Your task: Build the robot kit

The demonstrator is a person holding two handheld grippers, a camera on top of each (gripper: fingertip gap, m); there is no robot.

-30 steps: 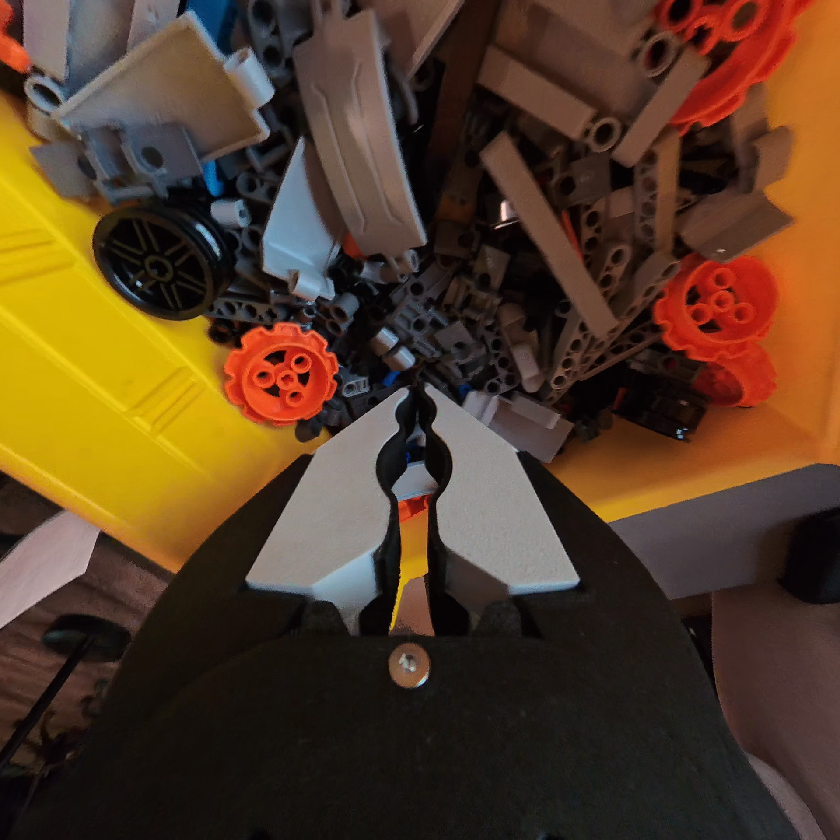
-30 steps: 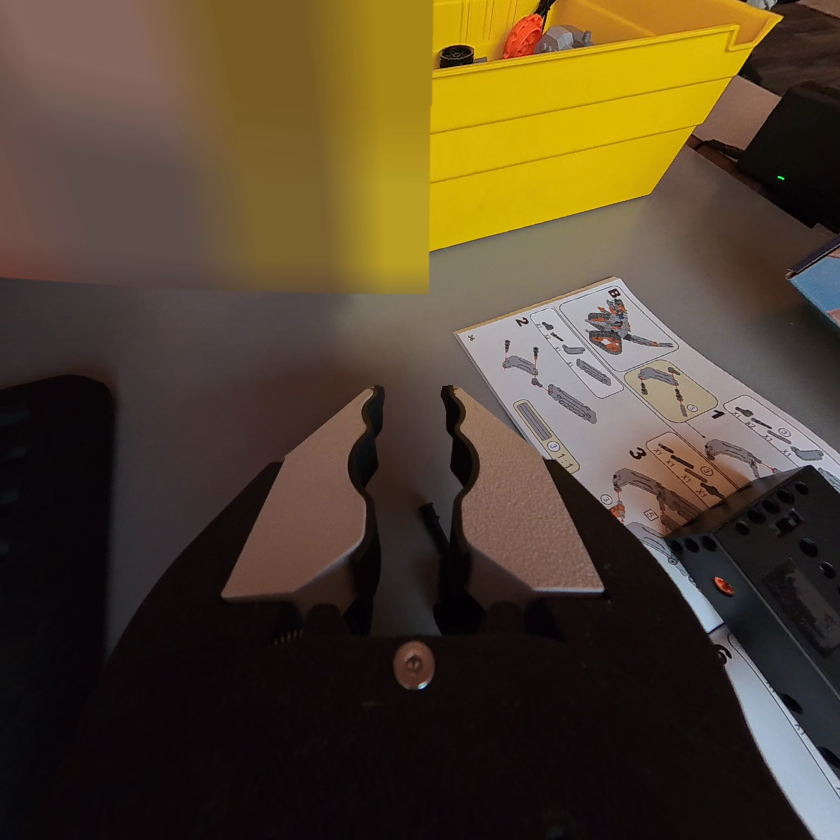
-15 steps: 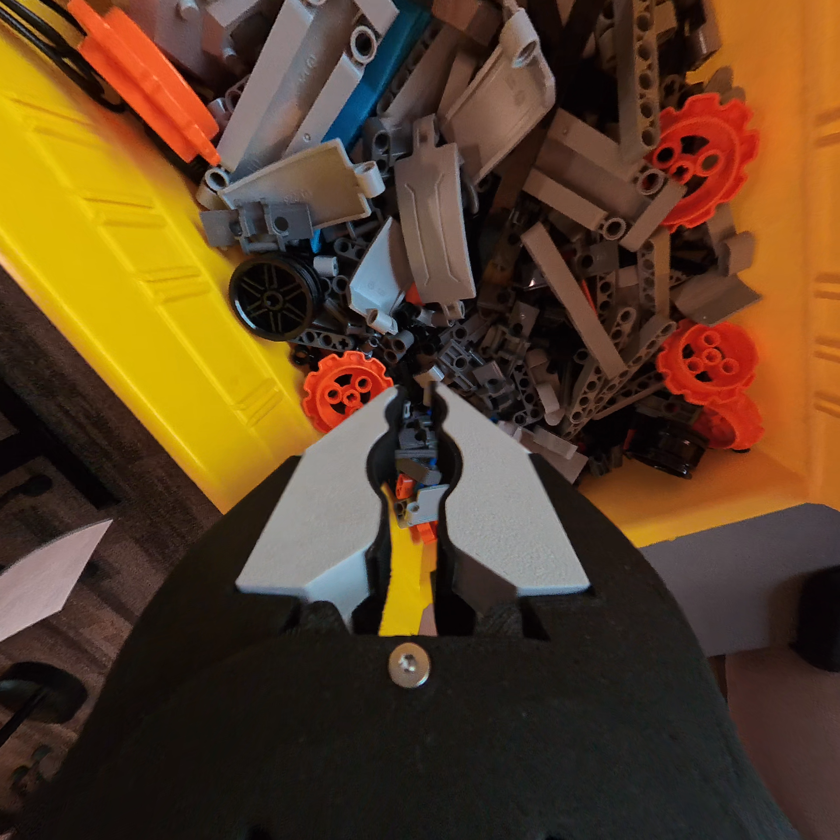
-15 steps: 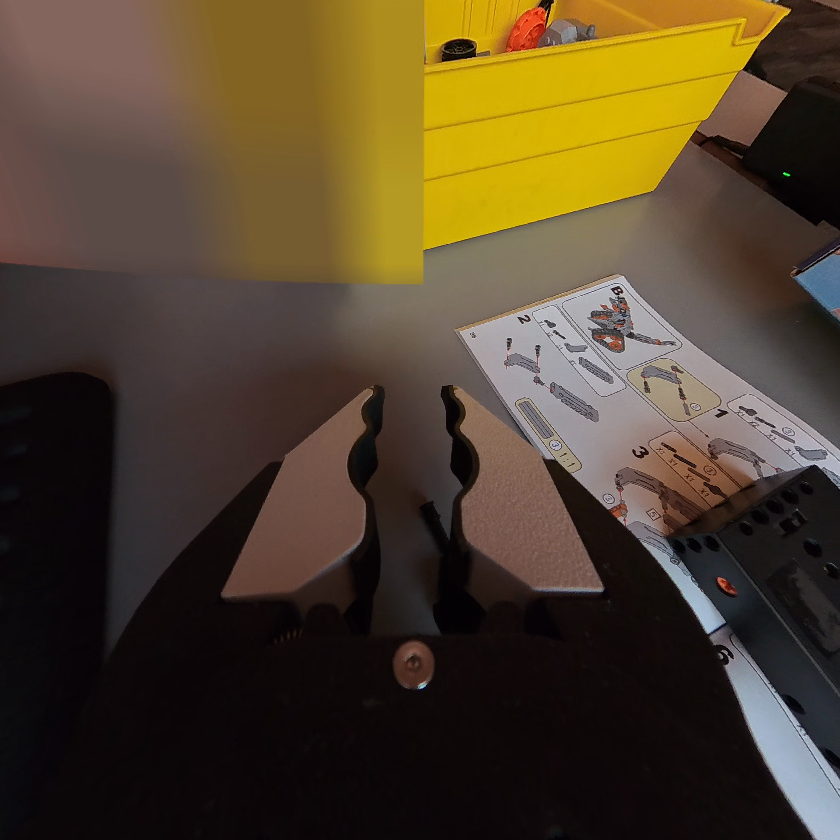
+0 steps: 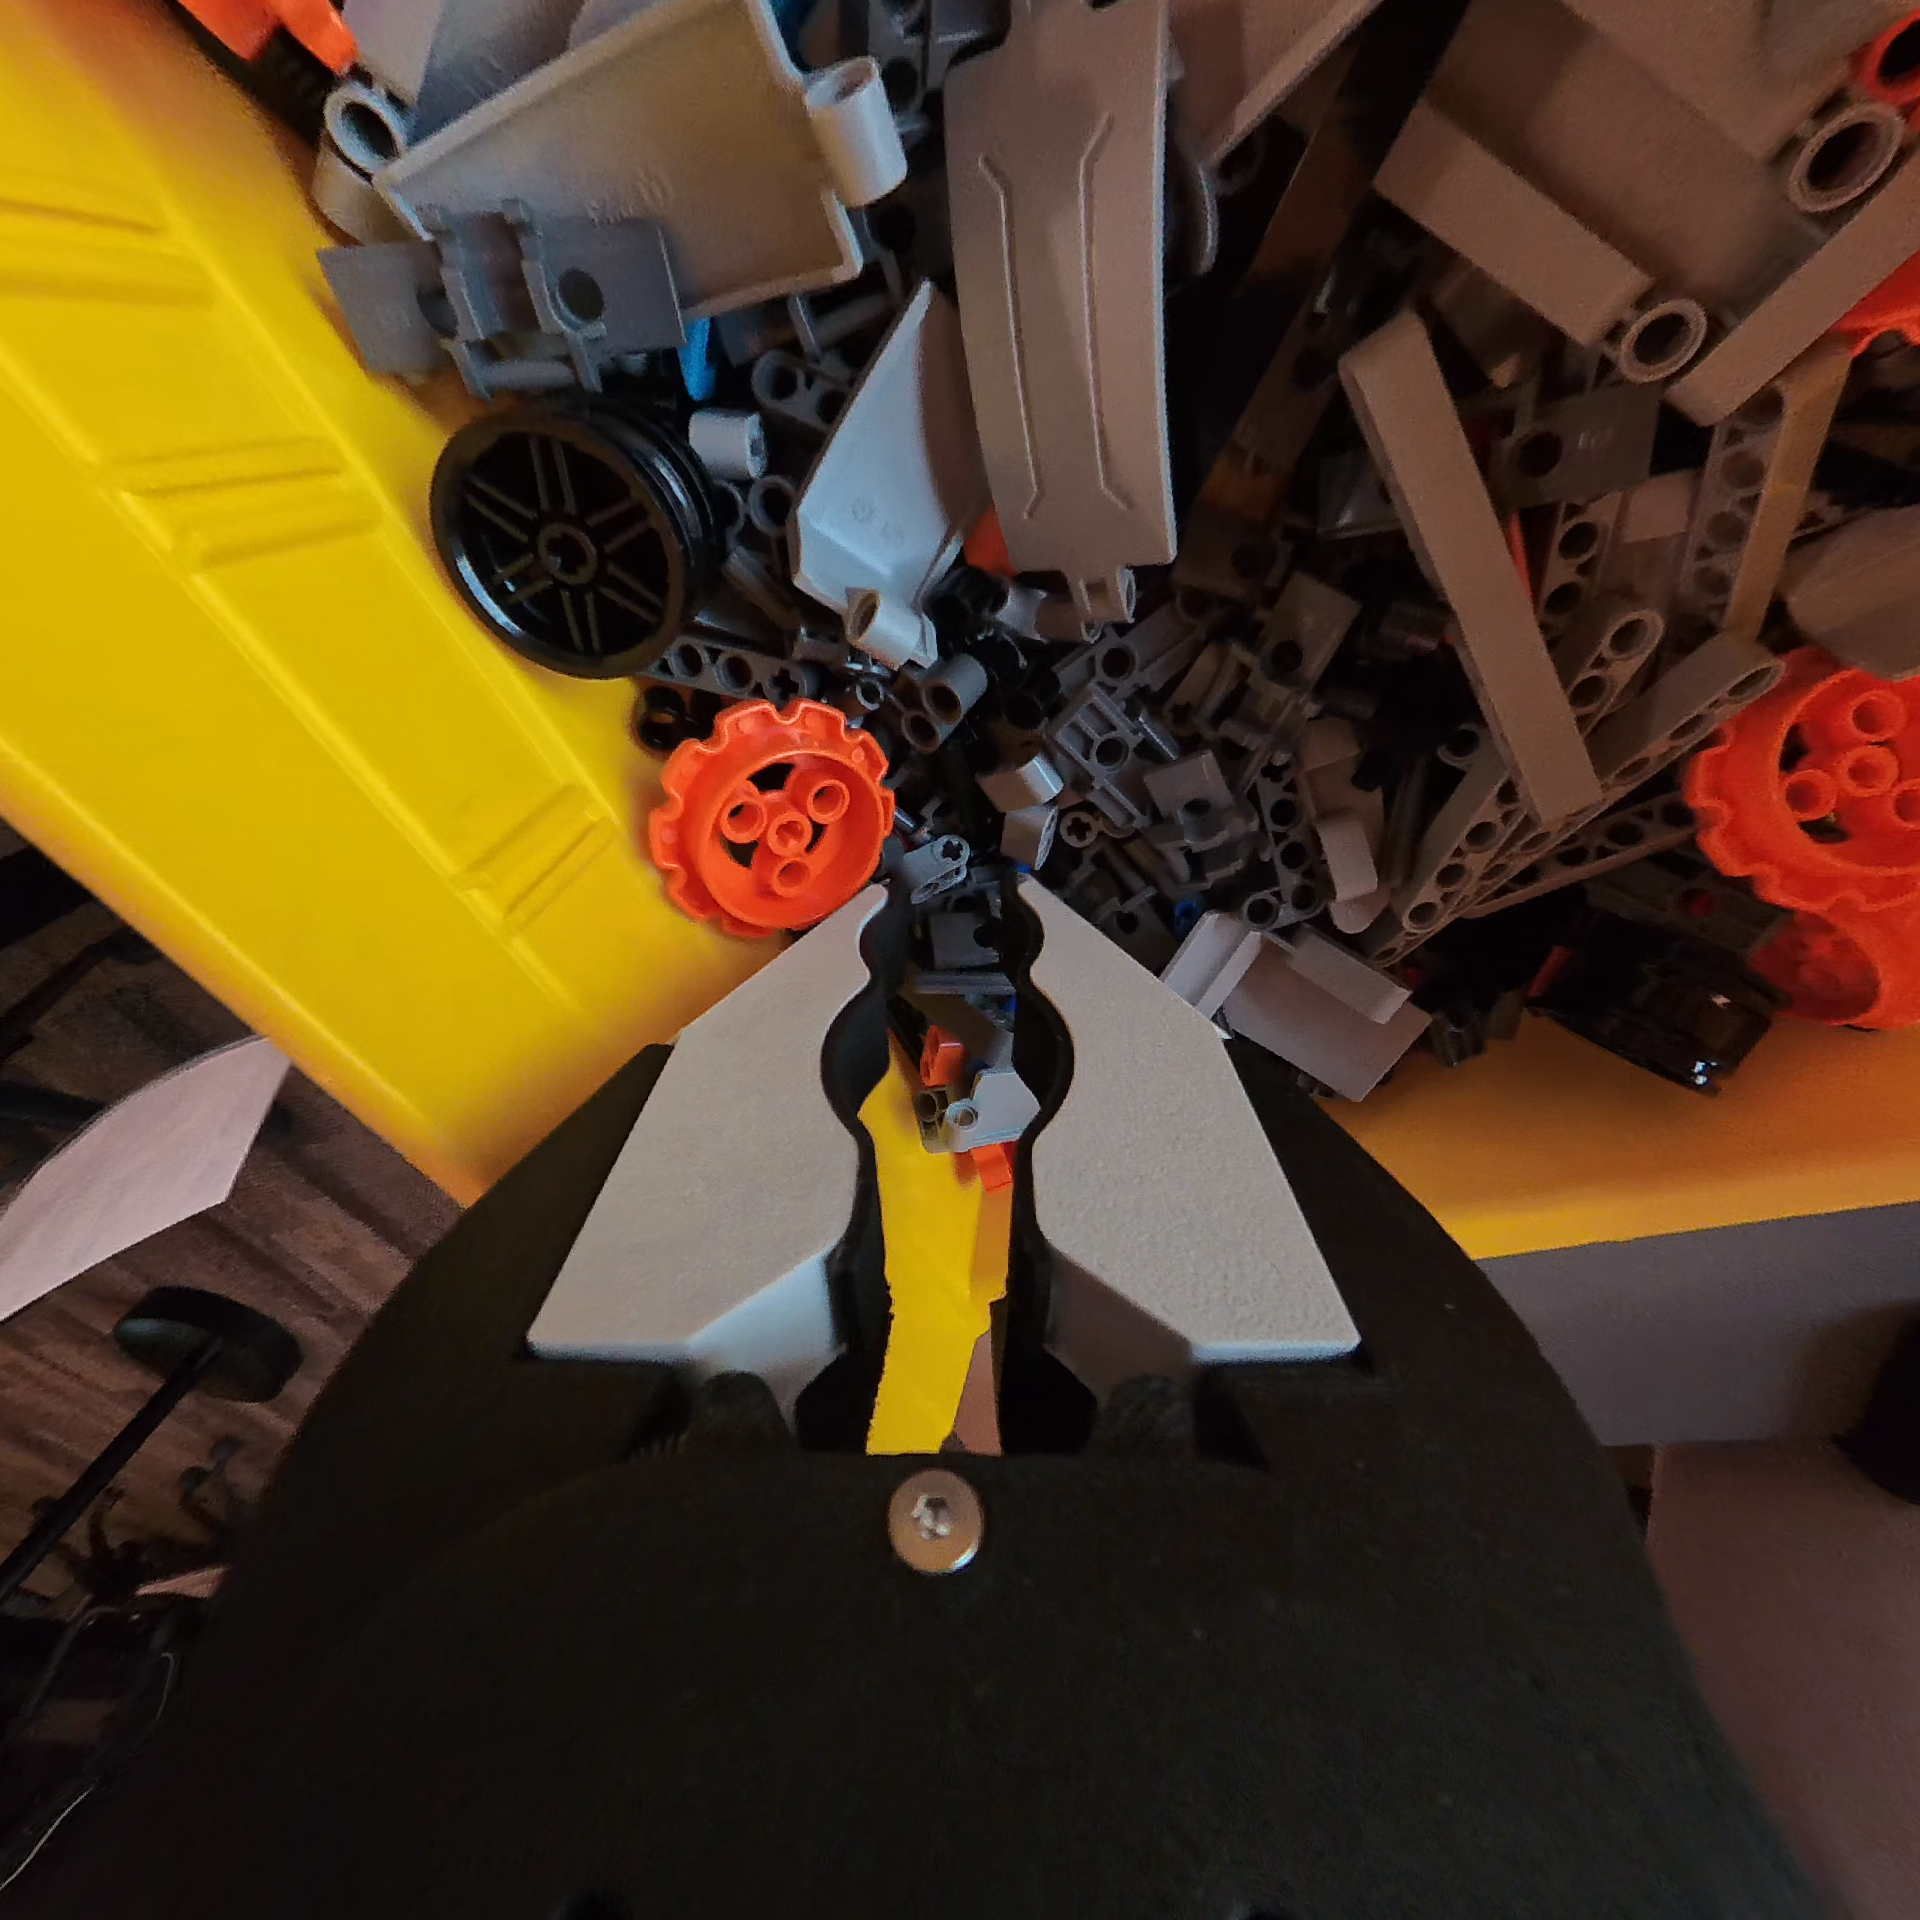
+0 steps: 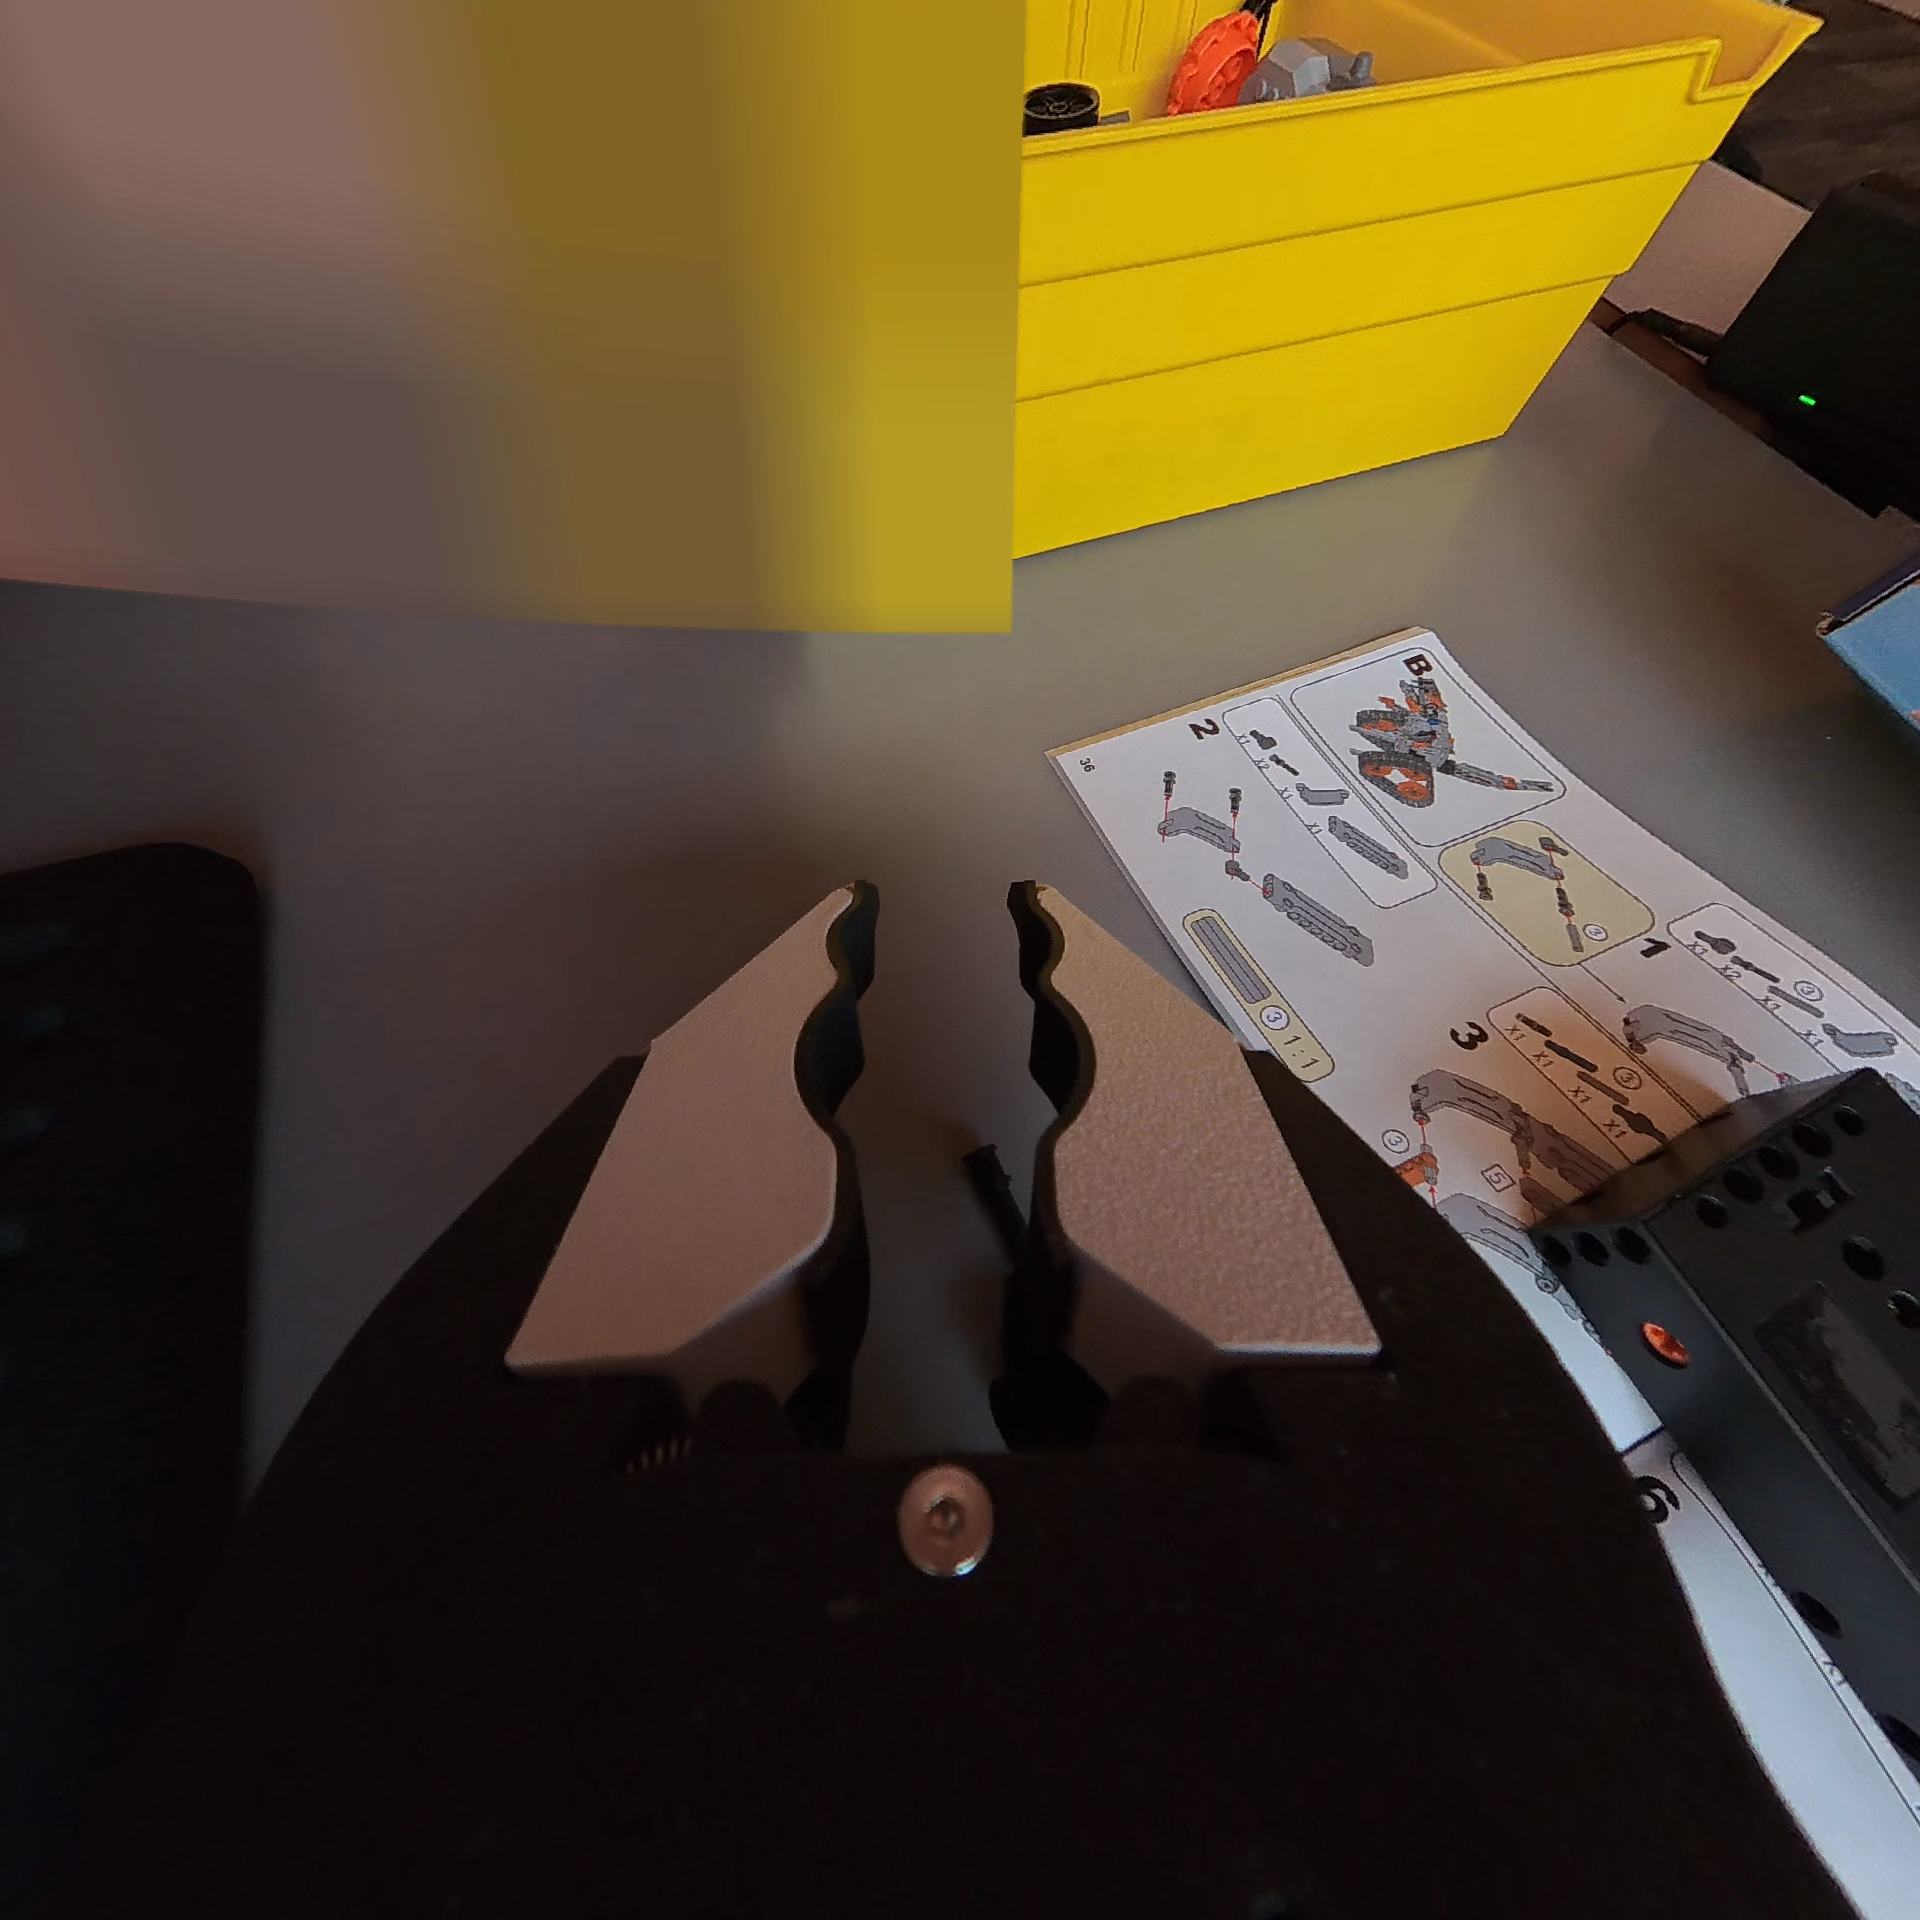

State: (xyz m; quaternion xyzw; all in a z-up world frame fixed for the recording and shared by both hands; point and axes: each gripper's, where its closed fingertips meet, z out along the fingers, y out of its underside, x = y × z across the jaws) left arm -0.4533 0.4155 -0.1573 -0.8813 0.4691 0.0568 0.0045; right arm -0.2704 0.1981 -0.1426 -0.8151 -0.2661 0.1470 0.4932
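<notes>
We see a big yellow bin (image 5: 260, 727) under our left gripper (image 5: 951, 899), packed with grey, black and orange building-toy pieces. Largest among them are grey curved panels (image 5: 1060, 312), then a black spoked wheel (image 5: 569, 540) against the bin wall and an orange toothed wheel (image 5: 774, 816) just beside the left fingertip. That gripper's fingers stand a narrow way apart, with small grey and orange bits showing in the gap; whether they grip any we cannot tell. Our right gripper (image 6: 943, 902) hangs over a grey table (image 6: 623, 779), fingers parted and holding nothing, a small black pin (image 6: 997, 1184) lying on the table between them, near the right finger. To its right lies a printed instruction sheet (image 6: 1403, 883) with step diagrams and numbering, partly under a black holed block (image 6: 1787, 1299).
</notes>
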